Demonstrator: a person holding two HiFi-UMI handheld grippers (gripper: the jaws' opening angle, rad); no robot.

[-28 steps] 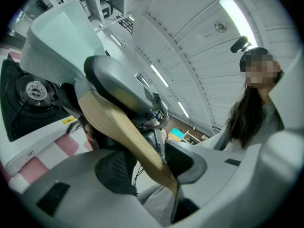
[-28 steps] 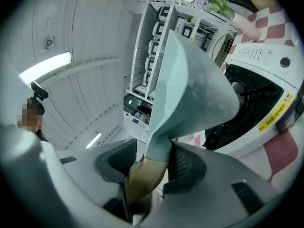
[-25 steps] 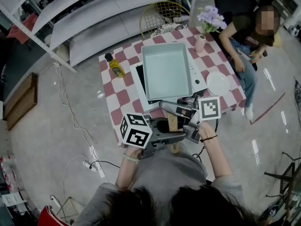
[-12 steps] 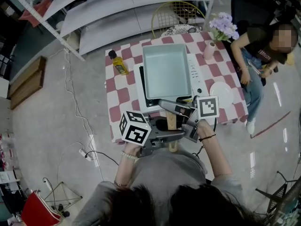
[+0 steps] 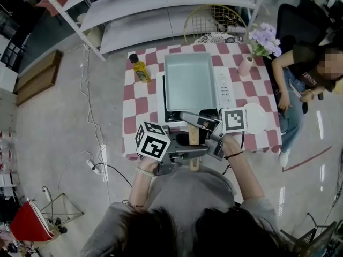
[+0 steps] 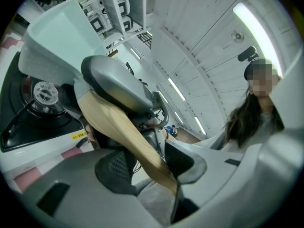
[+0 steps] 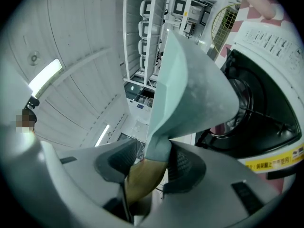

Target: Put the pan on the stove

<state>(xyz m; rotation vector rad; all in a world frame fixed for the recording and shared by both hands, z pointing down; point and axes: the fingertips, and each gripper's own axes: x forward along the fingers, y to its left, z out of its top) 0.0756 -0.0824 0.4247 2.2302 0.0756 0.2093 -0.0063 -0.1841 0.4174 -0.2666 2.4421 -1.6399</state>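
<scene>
A pale teal square pan (image 5: 188, 87) with a wooden handle (image 5: 194, 139) is over the white stove (image 5: 225, 87) on the checkered table (image 5: 140, 103). I cannot tell whether it rests on the burner (image 6: 45, 94). Both grippers grip the handle at the table's near edge. My left gripper (image 5: 182, 150) is shut on the handle's outer end (image 6: 124, 132), which runs between its pads. My right gripper (image 5: 206, 127) is shut on the handle (image 7: 145, 177) close to the pan body (image 7: 190, 89), and it shows as a grey shape (image 6: 118, 87) in the left gripper view.
A yellow oil bottle (image 5: 141, 68) stands at the table's far left. A vase of purple flowers (image 5: 247, 64) and a white plate (image 5: 257, 116) are on the right side. A seated person (image 5: 305, 74) is beside the table on the right. A wire basket (image 5: 214, 20) and shelves stand behind.
The head view has shifted, so the table sits a little farther right and higher in the picture. Both grippers keep their hold on the handle, and the pan stays over the stove.
</scene>
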